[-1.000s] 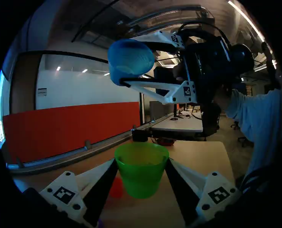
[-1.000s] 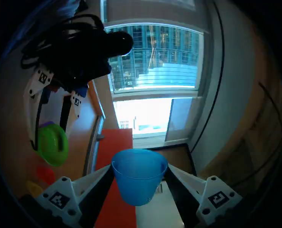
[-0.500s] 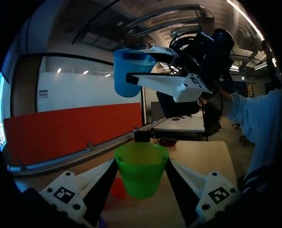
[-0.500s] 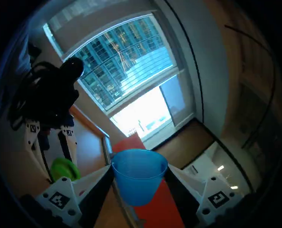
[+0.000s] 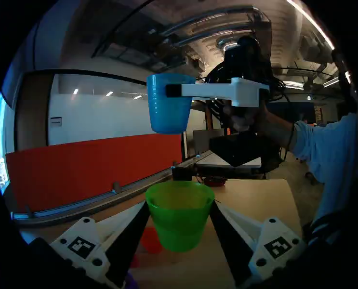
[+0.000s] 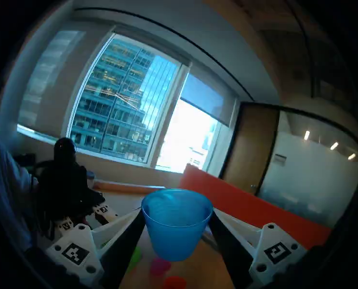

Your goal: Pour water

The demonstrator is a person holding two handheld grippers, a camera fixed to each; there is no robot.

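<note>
My left gripper (image 5: 179,207) is shut on a green cup (image 5: 179,219), held upright just above the wooden table (image 5: 260,192). High above it hangs a blue cup (image 5: 168,103), upright, gripped by my right gripper (image 5: 175,90), which a hand (image 5: 256,120) holds level. In the right gripper view the blue cup (image 6: 176,224) sits between that gripper's (image 6: 176,212) white fingers, mouth up. I cannot tell whether either cup holds water. The left gripper (image 6: 82,216) shows low at the left, with a green patch (image 6: 136,254) beside it, partly hidden.
A person's pale sleeve (image 5: 333,154) fills the right side. Small red (image 5: 152,239) and pink (image 6: 158,266) cups stand on the table below the grippers. A red wall panel (image 5: 92,164) runs behind the table, and a big window (image 6: 130,125) lies beyond.
The right gripper has rolled back from a tipped pose to level, bringing the blue cup upright above the green cup. The left gripper and green cup have stayed put.
</note>
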